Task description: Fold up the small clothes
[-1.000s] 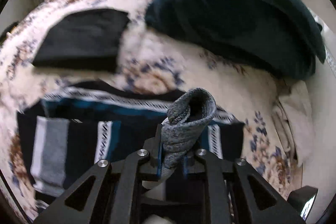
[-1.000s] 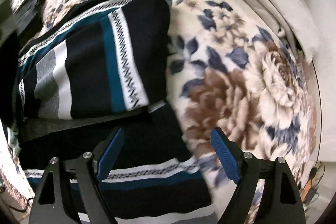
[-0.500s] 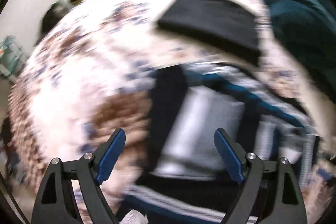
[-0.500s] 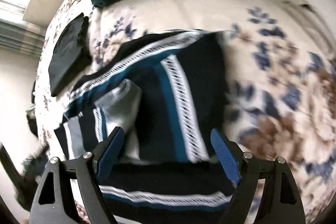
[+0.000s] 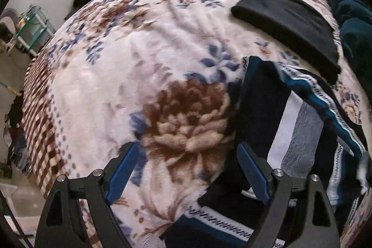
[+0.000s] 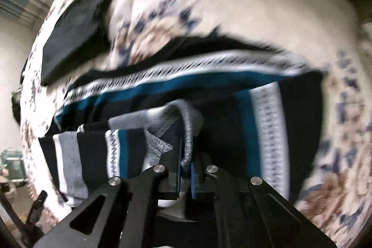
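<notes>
right tongs (image 6: 185, 172) newly clamped on the grey cuff (image 6: 188, 129); left tongs (image 5: 186, 169) now apart, emptied

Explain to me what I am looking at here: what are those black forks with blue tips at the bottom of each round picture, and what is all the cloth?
Each fork is a two-finger gripper that a person holds, one per hand, with a fisheye camera looking along its fingers; hence the round pictures. One picture comes from the left hand, one from the right. Below lies a bed with a floral blanket. On it are a striped garment in navy, teal, white and grey, a folded black cloth and a dark teal blanket. The left gripper is open and empty above the flower print, at the garment's edge. The right gripper has just closed on a grey knitted cuff of the garment.
</notes>
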`<state>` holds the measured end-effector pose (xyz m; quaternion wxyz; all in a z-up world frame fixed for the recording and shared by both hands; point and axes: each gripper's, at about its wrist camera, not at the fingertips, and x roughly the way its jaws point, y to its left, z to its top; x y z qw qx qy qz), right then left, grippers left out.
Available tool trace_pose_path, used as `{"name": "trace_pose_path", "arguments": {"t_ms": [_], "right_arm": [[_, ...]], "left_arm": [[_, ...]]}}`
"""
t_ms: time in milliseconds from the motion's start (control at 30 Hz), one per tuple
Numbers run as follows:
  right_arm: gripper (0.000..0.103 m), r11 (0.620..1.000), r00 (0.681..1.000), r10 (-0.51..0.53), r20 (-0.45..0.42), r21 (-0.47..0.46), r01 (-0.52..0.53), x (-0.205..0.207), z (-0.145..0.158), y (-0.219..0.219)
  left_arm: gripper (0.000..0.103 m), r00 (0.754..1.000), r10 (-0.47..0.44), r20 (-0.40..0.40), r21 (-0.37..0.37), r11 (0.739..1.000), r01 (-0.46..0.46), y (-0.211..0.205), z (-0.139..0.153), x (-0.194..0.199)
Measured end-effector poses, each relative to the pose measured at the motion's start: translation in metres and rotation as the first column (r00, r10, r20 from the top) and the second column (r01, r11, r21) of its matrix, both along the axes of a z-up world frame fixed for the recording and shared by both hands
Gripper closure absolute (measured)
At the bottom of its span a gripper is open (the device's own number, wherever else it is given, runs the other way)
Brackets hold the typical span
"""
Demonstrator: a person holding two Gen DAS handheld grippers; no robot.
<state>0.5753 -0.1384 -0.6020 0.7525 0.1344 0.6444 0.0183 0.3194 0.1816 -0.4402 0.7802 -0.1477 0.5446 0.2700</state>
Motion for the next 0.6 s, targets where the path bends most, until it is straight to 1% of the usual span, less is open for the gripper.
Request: {"name": "trace_pose_path", "arguments": {"t_ms": [67, 167, 300, 333, 400, 433, 467, 533, 600], "right_arm": [[0.097, 0.999, 0.998, -0.050, 0.036, -0.011, 0.051, -0.009, 0.011, -0.023], [0.097, 0.991, 0.991, -0.124, 0.043, -0.039, 0.126, -0.020, 0.016, -0.063], [0.097, 0.983, 0.983, -0.182, 0.005, -0.018, 0.183, -0.033, 0.006, -0.104], [0.097, 0.983, 0.983, -0.185, -0.001, 0.004, 0.185, -0.034, 0.004, -0.111], [0.090, 0.980, 0.979, -0.194, -0.071, 0.034, 0.196, -0.039, -0.008, -0.124], [0.082, 0.977, 0.973, -0.211, -0.093, 0.020, 0.214, -0.042, -0.009, -0.134], [0.066, 0.971, 0.966, -0.238, -0.096, 0.000, 0.239, -0.046, -0.008, -0.142], [0.046, 0.954, 0.951, -0.299, -0.075, -0.027, 0.298, -0.053, 0.003, -0.156], [0.046, 0.945, 0.945, -0.327, -0.029, 0.018, 0.328, -0.058, 0.017, -0.164]], "left_arm": [[0.017, 1.000, -0.023, 0.008, -0.005, 1.000, 0.023, -0.007, 0.001, 0.009], [0.017, 0.998, -0.054, 0.025, -0.014, 0.998, 0.054, -0.015, 0.000, 0.026], [0.017, 0.994, -0.103, 0.034, -0.022, 0.994, 0.104, -0.027, -0.007, 0.057], [0.017, 0.993, -0.113, 0.031, -0.021, 0.993, 0.114, -0.029, -0.010, 0.062], [0.017, 0.989, -0.144, 0.019, -0.004, 0.990, 0.144, -0.036, -0.018, 0.076], [0.017, 0.987, -0.158, 0.011, 0.006, 0.987, 0.158, -0.039, -0.022, 0.081], [0.017, 0.985, -0.175, -0.004, 0.019, 0.984, 0.175, -0.041, -0.027, 0.086], [0.017, 0.977, -0.209, -0.032, 0.036, 0.977, 0.210, -0.046, -0.036, 0.094], [0.017, 0.971, -0.231, -0.058, 0.048, 0.971, 0.234, -0.050, -0.044, 0.097]]}}
